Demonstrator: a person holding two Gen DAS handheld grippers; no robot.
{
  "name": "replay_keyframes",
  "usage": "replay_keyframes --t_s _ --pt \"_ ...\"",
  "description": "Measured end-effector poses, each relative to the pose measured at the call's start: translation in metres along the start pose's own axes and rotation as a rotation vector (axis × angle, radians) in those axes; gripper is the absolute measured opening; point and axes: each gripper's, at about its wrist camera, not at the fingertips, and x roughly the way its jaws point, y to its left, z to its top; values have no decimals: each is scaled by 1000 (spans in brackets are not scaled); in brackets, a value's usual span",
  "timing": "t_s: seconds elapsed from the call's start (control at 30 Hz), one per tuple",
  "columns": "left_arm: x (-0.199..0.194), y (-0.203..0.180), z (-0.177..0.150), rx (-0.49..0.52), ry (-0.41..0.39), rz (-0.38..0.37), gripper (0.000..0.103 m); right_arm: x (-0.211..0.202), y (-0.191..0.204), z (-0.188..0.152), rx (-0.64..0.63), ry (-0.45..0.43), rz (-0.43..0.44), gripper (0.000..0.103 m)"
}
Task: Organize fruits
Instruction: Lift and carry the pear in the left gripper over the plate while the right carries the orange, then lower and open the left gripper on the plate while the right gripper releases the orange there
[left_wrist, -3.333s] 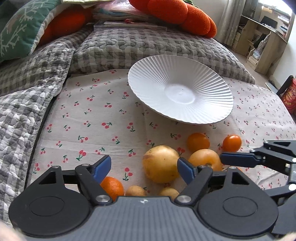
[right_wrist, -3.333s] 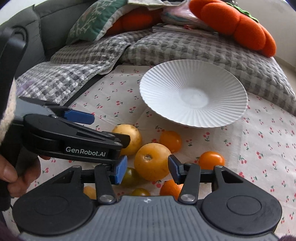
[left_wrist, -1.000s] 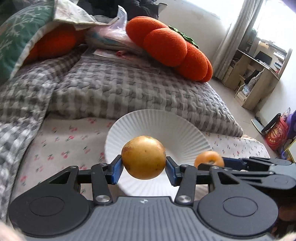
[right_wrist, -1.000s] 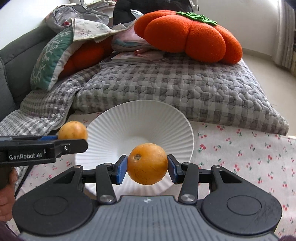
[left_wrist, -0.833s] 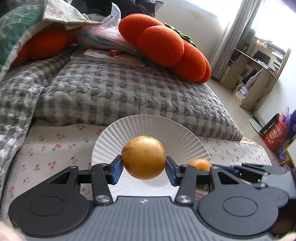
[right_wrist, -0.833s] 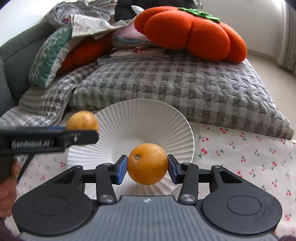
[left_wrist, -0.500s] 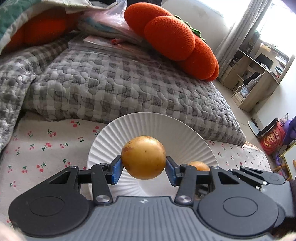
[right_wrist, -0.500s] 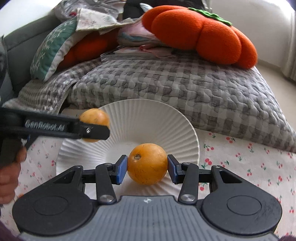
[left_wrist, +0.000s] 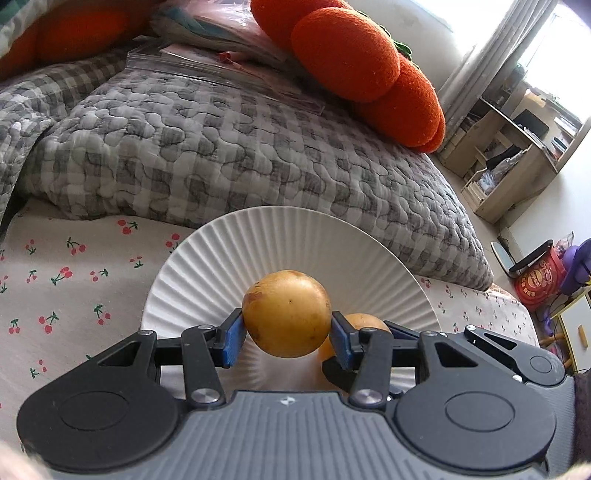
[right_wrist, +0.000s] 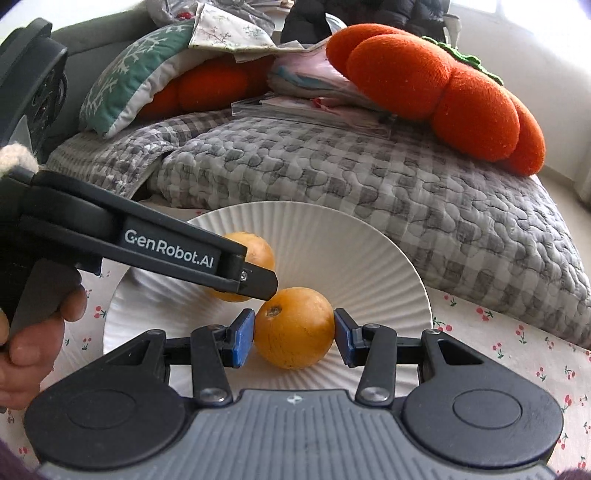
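Your left tool (left_wrist: 286, 334) was closed on a yellow-brown fruit (left_wrist: 287, 318), both blue pads pressed against its sides, and it hung over the white ribbed plate (left_wrist: 229, 258) at lower centre of the left wrist view. In the right wrist view the same fruit (right_wrist: 258, 254) showed partly behind the left tool's black arm (right_wrist: 155, 247), left of centre, over the plate's left half; whether it touched the plate you could not tell.

Your right tool (right_wrist: 293, 336) had its blue pads (right_wrist: 242, 338) at the sides of an orange fruit (right_wrist: 293, 328). The left pad looked just apart from the skin and the right pad close against it, so I cannot tell whether the grip was loosened. That fruit sat low at the plate's (right_wrist: 354, 236) near side, seemingly resting on it. From the left wrist view only a sliver of it (left_wrist: 364, 321) showed behind the right pad.

The plate lay on a cherry-print cloth (left_wrist: 66, 295), with a grey checked quilt (right_wrist: 406, 184) behind it and an orange pumpkin cushion (right_wrist: 436, 92) at upper right.
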Motion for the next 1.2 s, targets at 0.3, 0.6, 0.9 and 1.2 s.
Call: replay_keyframes --t_s 0.3,0.6,0.9,1.2 --pt "-1 2 -3 6 -9 -17 46 -10 -6 -1 40 -23 -10 51" --pt "-22 6 0 -11 -37 -27 46 -30 -21 1 133 -20 -19 54" --pt "-60 10 -10 -34 -35 24 46 -55 -23 0 282 -13 -15 66" --pt "-108 6 -31 -33 -57 104 50 -83 -3 -3 310 3 -22 78"
